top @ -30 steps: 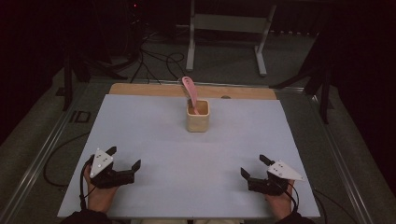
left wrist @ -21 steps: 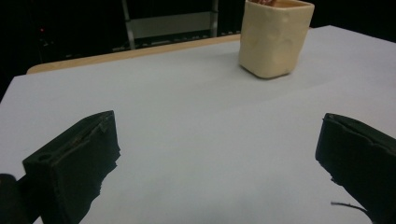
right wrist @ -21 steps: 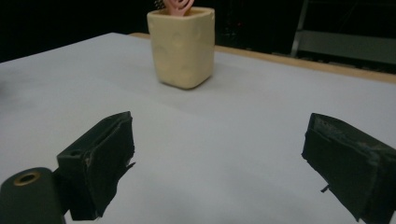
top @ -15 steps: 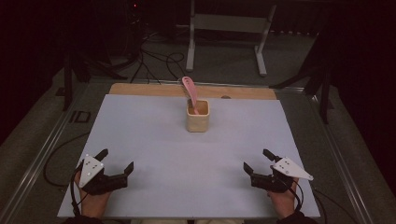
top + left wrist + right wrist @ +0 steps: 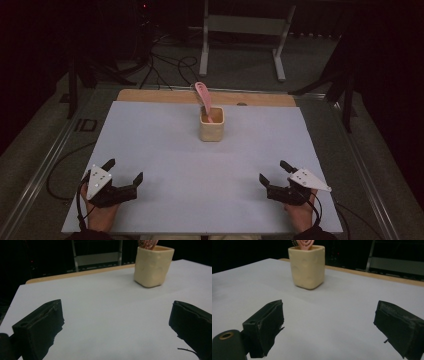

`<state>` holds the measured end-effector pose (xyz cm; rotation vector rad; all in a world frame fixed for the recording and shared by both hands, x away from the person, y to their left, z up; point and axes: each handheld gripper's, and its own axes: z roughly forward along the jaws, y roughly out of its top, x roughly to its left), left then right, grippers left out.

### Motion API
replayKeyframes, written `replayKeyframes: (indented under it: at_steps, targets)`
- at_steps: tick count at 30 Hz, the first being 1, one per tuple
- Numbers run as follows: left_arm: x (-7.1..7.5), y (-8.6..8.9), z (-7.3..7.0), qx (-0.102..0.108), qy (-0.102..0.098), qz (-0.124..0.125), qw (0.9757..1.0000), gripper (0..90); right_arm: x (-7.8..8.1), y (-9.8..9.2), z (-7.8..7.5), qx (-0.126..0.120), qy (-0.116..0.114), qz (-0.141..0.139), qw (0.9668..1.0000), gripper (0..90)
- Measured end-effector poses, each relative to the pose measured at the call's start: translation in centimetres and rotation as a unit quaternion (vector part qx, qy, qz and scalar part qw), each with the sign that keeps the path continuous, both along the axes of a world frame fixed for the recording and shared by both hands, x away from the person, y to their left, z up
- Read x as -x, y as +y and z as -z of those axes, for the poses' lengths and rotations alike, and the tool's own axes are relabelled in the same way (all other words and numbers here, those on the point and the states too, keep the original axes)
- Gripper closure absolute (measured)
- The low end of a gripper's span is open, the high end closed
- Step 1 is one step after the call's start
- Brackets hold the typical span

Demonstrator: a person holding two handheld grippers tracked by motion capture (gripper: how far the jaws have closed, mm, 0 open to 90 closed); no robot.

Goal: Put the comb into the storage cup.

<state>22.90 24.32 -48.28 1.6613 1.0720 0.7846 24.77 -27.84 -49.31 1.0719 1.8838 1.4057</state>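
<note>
My left gripper (image 5: 124, 170) and right gripper (image 5: 272, 172) rest wide apart, jaws spread and holding nothing. The cream cup (image 5: 211, 125) stands well ahead, holding what looks like a pink spatula (image 5: 203, 95).

A white table sheet (image 5: 165, 150) covers a wooden board (image 5: 150, 96); beyond stands a metal frame (image 5: 240, 30) among floor cables (image 5: 165, 65).

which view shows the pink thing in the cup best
The high view: the pink tool shows whole, leaning out of the cream cup toward the table's far edge. The right gripper view catches just its pink looped part at the rim; the left gripper view shows a blurred sliver.
</note>
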Motion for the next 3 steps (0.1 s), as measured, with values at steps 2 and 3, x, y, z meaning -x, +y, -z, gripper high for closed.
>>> replayKeyframes:
  at_steps: [2, 3]
  targets:
    - [-0.07, -0.02, 0.16, -0.002, 0.002, -0.001, 1.0, 0.2, -0.03, -0.03, 0.14, -0.001, 0.003, -0.002, 1.0, 8.8]
    - [-0.11, -0.03, 0.26, -0.002, 0.003, -0.003, 1.0, 0.2, -0.02, 0.03, 0.21, 0.001, 0.004, -0.004, 1.0, 8.8]
